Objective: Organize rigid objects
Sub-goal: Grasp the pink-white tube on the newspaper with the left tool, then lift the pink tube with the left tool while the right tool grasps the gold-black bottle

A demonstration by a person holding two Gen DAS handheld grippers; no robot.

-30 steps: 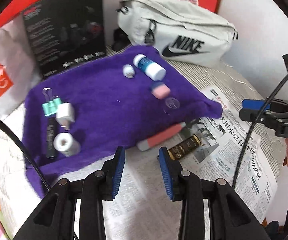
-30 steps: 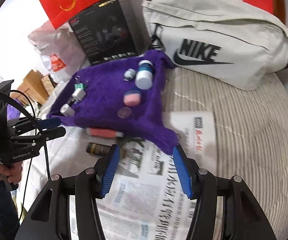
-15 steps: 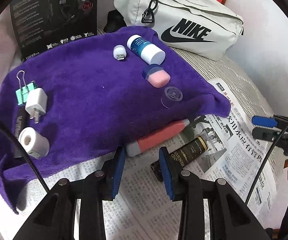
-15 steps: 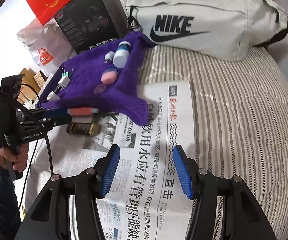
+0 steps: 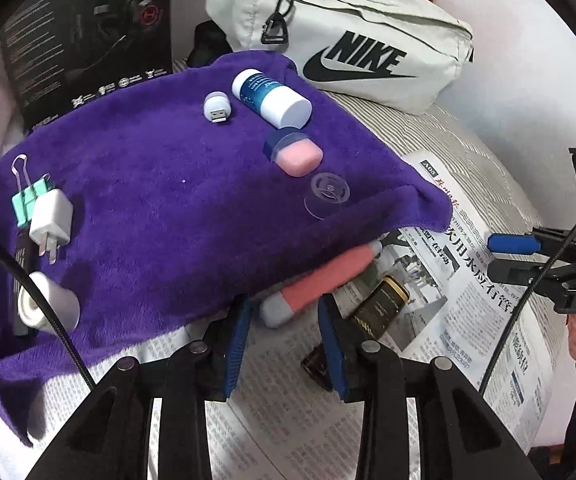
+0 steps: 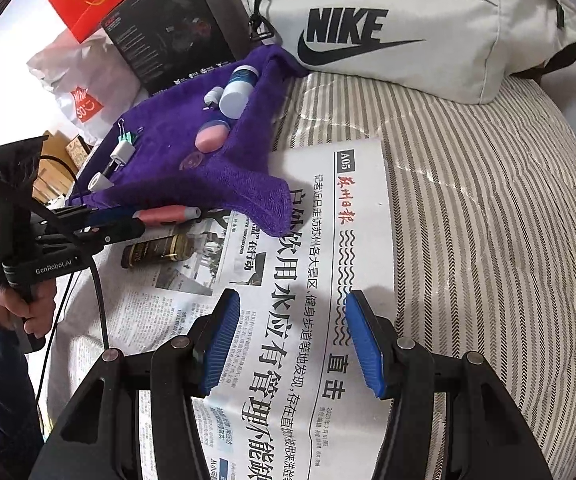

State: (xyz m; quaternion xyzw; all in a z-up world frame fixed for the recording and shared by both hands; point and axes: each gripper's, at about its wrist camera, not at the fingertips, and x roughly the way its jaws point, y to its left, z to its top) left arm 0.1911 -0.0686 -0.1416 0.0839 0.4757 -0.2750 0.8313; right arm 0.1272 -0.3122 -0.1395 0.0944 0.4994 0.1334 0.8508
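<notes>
At the bottom centre of the left wrist view, the left gripper (image 5: 283, 322) is hovering released, its blue pads flanking the grey end of a pink-and-grey tube (image 5: 316, 286) without pressing it; the tube is lying at the lower edge of a purple towel (image 5: 159, 200), beside a dark gold-banded tube (image 5: 376, 310) on newspaper (image 5: 468, 304). On the towel, a blue-and-white bottle (image 5: 269, 98) is lying at upper centre, a white charger plug (image 5: 51, 218) at left. In the right wrist view, at the bottom, the right gripper (image 6: 292, 344) is hanging unclenched over the newspaper (image 6: 308, 280), gripping nothing, while the pink tube (image 6: 165, 214) is sitting at centre left, by the left gripper's tips.
</notes>
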